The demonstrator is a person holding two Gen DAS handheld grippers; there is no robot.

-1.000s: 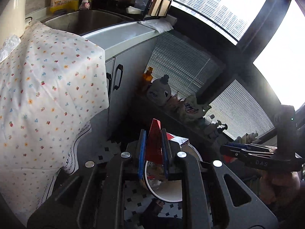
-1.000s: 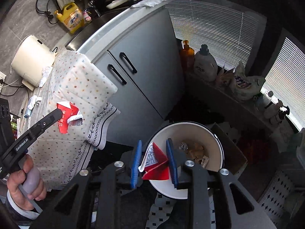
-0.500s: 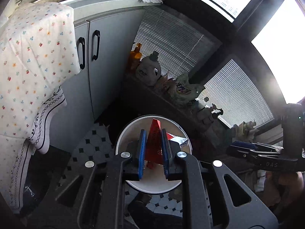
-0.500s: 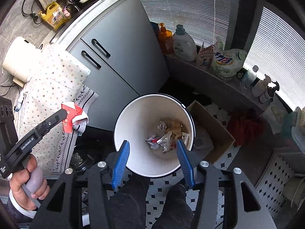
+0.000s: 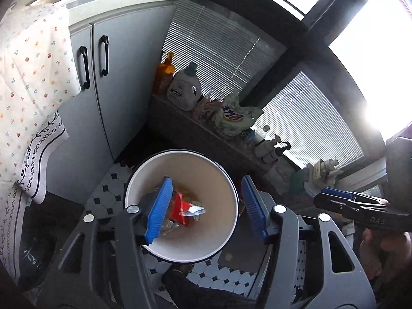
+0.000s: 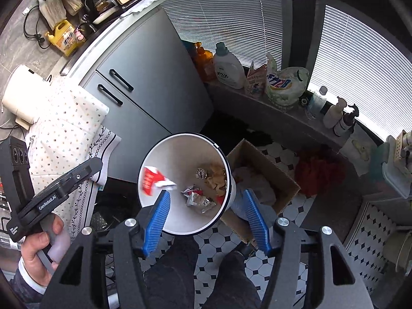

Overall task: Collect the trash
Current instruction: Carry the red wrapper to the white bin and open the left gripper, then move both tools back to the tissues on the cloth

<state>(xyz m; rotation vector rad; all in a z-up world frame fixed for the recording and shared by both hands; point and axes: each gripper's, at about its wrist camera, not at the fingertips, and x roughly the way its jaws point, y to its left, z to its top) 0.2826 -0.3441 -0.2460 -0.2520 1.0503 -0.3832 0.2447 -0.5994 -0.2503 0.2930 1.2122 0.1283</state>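
left gripper (image 5: 204, 208): I've got it over the bin, blue pads spread wide, nothing between them
right gripper (image 6: 206, 219): same deal, fingers wide apart and empty, hanging over the near rim of the bin
red wrapper (image 6: 154, 180): blurry red-and-white scrap inside the mouth of the trash bin (image 6: 164, 154), by the left inner wall in my right cam. Long axis looks like it runs from upper left down to lower right, white torn end toward the bin's middle. In the left cam the same wrapper (image 5: 184, 209) sits just right of the left pad, partly hidden behind it
trash bin: round, white inside with a dark rim (image 5: 231, 185), standing on the black-and-white tiled floor (image 6: 288, 252), opening facing up at me
bin contents: crumpled foil (image 6: 199, 202) and brownish paper scraps (image 6: 216, 177) at the bottom; can't make out what they are
cardboard box (image 6: 270, 170): right beside the bin, touching or nearly, can't tell which; near corner is cut off by my right finger
cabinet (image 6: 154, 85): grey two-door unit behind the bin, with a floral cloth (image 6: 69, 128) draped next to it
hard to see: right gripper in the left cam (image 5: 345, 200) only shows side-on at the frame edge
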